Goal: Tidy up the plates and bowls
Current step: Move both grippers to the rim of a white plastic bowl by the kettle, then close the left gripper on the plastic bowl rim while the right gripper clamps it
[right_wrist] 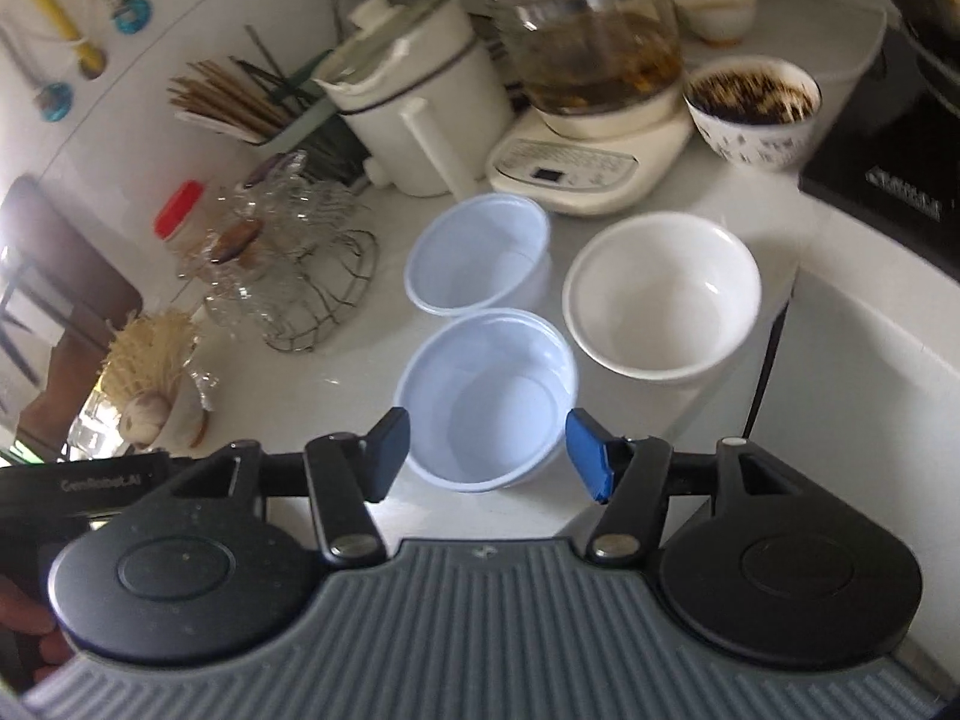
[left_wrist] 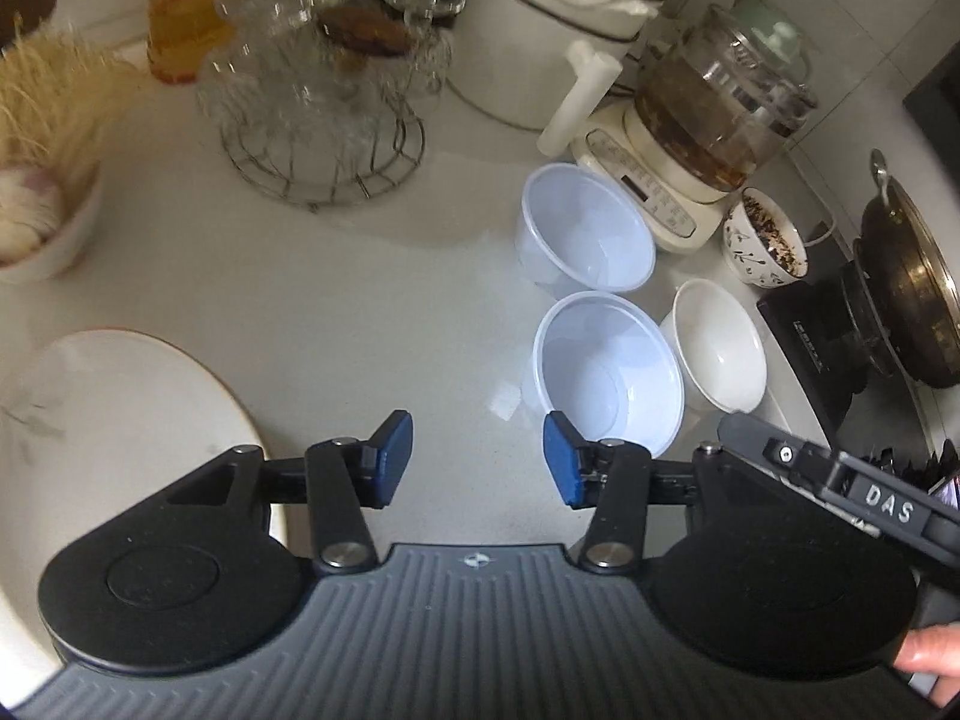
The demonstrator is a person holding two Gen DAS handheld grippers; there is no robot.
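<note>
Two clear plastic bowls stand on the white counter: the near one [left_wrist: 609, 369] [right_wrist: 489, 399] and the far one [left_wrist: 585, 228] [right_wrist: 477, 252]. A white ceramic bowl [left_wrist: 720, 345] [right_wrist: 663, 294] stands right of the near one. A white plate [left_wrist: 120, 420] with a thin gold rim lies at the left in the left wrist view. My left gripper [left_wrist: 477, 459] is open and empty above bare counter, between the plate and the near plastic bowl. My right gripper [right_wrist: 487, 450] is open, its fingers on either side of the near plastic bowl's front rim.
A patterned bowl with dark residue [left_wrist: 765, 240] [right_wrist: 753, 114], a glass kettle on a cream base [left_wrist: 708, 120] [right_wrist: 591, 90], a white pot [left_wrist: 540, 36] [right_wrist: 414, 108], a wire rack of glassware [left_wrist: 324, 108] [right_wrist: 288, 264], a bowl with garlic [left_wrist: 36, 222] and a stove with wok [left_wrist: 900, 294] surround the bowls.
</note>
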